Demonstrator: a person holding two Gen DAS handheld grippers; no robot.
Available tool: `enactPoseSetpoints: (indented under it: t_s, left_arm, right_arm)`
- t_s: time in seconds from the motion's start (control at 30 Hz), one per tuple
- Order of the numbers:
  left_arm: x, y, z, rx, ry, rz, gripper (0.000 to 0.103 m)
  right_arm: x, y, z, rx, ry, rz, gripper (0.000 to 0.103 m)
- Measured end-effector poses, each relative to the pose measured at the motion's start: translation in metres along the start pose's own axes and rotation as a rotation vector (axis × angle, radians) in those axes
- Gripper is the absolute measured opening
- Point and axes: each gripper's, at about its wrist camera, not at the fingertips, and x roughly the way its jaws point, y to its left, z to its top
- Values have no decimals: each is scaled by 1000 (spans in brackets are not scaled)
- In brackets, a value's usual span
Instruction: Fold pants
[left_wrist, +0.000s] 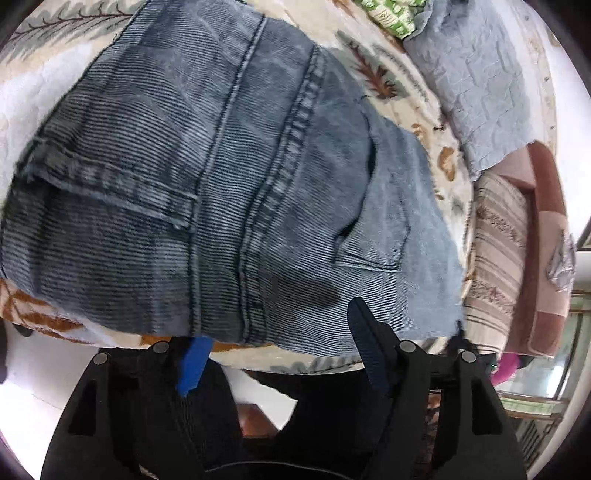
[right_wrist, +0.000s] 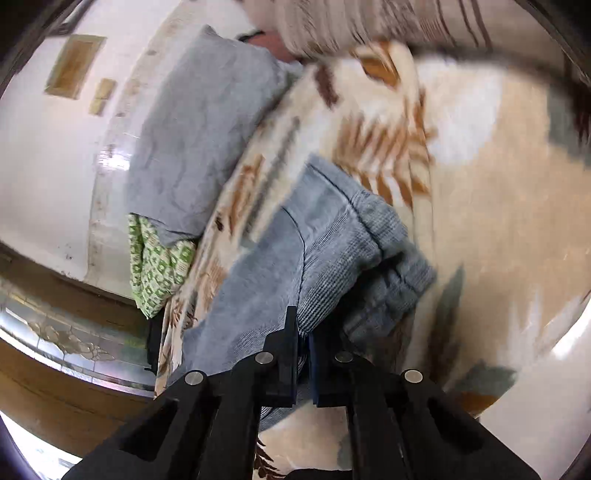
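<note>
Gripper jaws on the right (right_wrist: 303, 354) are standing nearly closed, pinching a bunched fold of the blue jeans (right_wrist: 325, 251) and holding it just above the leaf-patterned blanket (right_wrist: 480, 229) that is covering the bed. Across from it, the left gripper (left_wrist: 280, 343) is hanging wide open at the near edge of the bed, holding nothing, with its blue-taped finger (left_wrist: 194, 365) tucked just under the denim's near edge and the other finger lying on top of the cloth. The jeans are lying spread over the middle of the bed in the left wrist view, seams and a back pocket (left_wrist: 373, 229) facing up.

Only one side is being held, so the risk is that the heavy denim is going to sag and drag unevenly, leaving the fold skewed. The right gripper's bite looks shallow and bunched; a quick pull could slip the cloth free. The open left gripper could also be catching the blanket along with the jeans if it closes low. A grey pillow (right_wrist: 207, 129) is lying near the far edge, close enough for a swung trouser leg to land on it. Motion blur is softening the right wrist view.
</note>
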Motion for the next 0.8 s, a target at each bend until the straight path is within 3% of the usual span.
enactPoseSetpoints:
  t_s: [0.13,0.23,0.37,0.4,0.57,0.8]
  left_arm:
    - [5,7,-1,-16,26,25,70]
    - [-8,-11,-16,101,39,21,70]
    - [-32,-58,-39,324,33,2,70]
    - [-34,-73,-43,374,34,8,71]
    - [-13,-144,-41,517,71,69,77]
    - [65,-260,-25,674,161,166,77]
  right_arm:
    - [12,-15,-8,-3,77,-88,6]
    - [-6,-17,-10,32,28,5,13]
    - [-38,-30,-11,71,-64,53,46]
    - [-42,-35,-12,84,-76,59,49]
    - [-34,-54,-16,147,-53,114,49]
    - [-6,-60,-19,154,-36,179,49]
